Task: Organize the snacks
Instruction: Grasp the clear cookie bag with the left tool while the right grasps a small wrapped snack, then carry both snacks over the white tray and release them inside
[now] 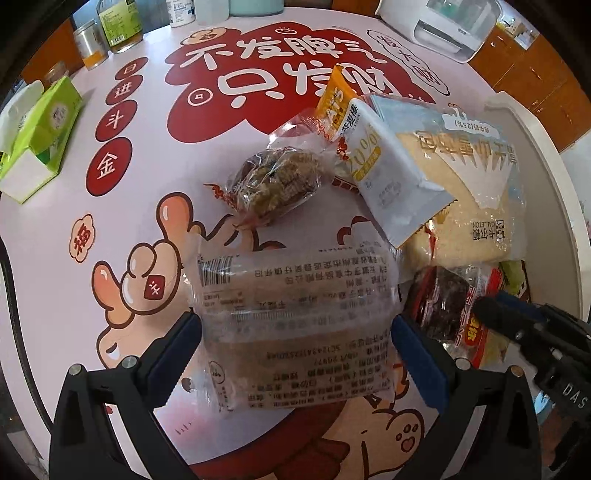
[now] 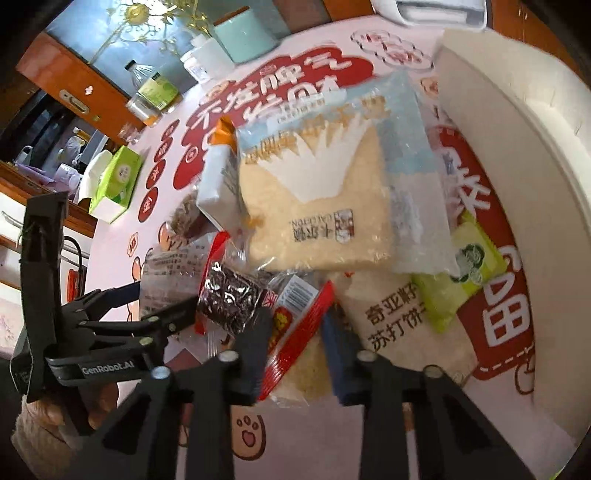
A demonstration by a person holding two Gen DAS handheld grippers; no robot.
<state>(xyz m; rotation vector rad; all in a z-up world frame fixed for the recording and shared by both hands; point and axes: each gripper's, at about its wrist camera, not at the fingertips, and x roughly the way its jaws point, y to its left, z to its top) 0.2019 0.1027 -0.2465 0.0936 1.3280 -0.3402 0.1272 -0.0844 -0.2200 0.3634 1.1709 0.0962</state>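
Several snack packets lie in a heap on the pink and red printed tablecloth (image 1: 122, 206). My left gripper (image 1: 297, 350) points down with its blue pads on either side of a clear packet (image 1: 295, 325) holding a brown cake; the jaws stand wide and the wrapper is not squeezed. My right gripper (image 2: 295, 339) is shut on a red-edged packet (image 2: 295, 325) with a dark snack inside. In the left wrist view that red packet (image 1: 443, 302) lies at the right, with the right gripper (image 1: 495, 306) on it. A big bread bag (image 2: 314, 206) lies above it.
A white tray (image 2: 517, 147) rims the heap on the right. A green packet (image 2: 458, 266) and a white cracker packet (image 2: 399, 321) lie beside the bread. A green tissue box (image 1: 40, 133), bottles (image 1: 118, 26) and a white appliance (image 1: 454, 26) stand along the far edge.
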